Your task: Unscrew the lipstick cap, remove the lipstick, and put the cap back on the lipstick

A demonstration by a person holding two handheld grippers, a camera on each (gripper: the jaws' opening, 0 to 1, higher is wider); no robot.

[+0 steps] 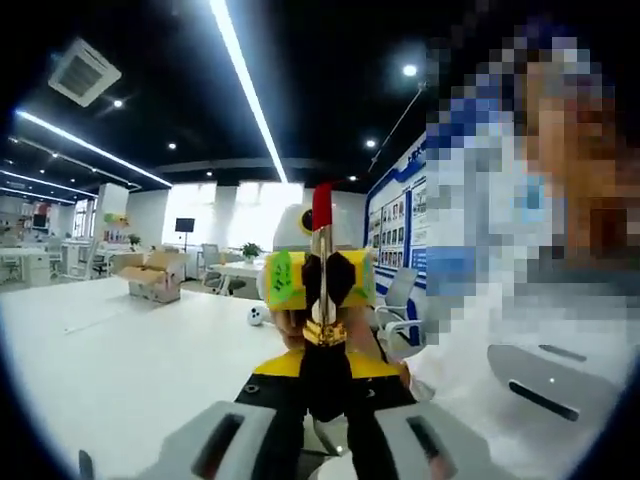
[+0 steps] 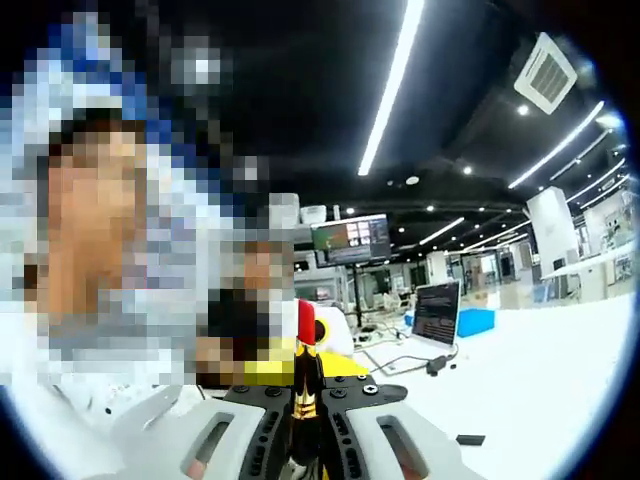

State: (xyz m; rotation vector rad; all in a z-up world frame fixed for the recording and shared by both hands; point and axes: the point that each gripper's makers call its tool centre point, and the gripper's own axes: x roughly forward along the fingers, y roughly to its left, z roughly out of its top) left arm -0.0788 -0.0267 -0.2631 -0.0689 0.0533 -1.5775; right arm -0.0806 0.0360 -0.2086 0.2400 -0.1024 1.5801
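I am holding the lipstick [image 1: 322, 270] upright in front of me, clear of the white desk [image 1: 120, 370], with its red bullet exposed at the top and its gold band lower down. In the left gripper view, my left hand-held gripper [image 1: 325, 400] is closing its two jaws on the dark base of the tube just below the gold band. Directly beyond the tube, facing me, the yellow-and-black right hand-held gripper [image 1: 320, 280] is sitting close behind the lipstick. In the right gripper view, my right hand-held gripper [image 2: 303, 440] has the lipstick [image 2: 305, 375] rising between its jaws; whether they are pressing on it I cannot tell. I cannot make out the cap in either view. I judge that the cap is already off and the bullet has been brought out, so the recapping step remains. The next move calls for aligning the cap squarely over the red tip, keeping the tube steady, and then turning it home.
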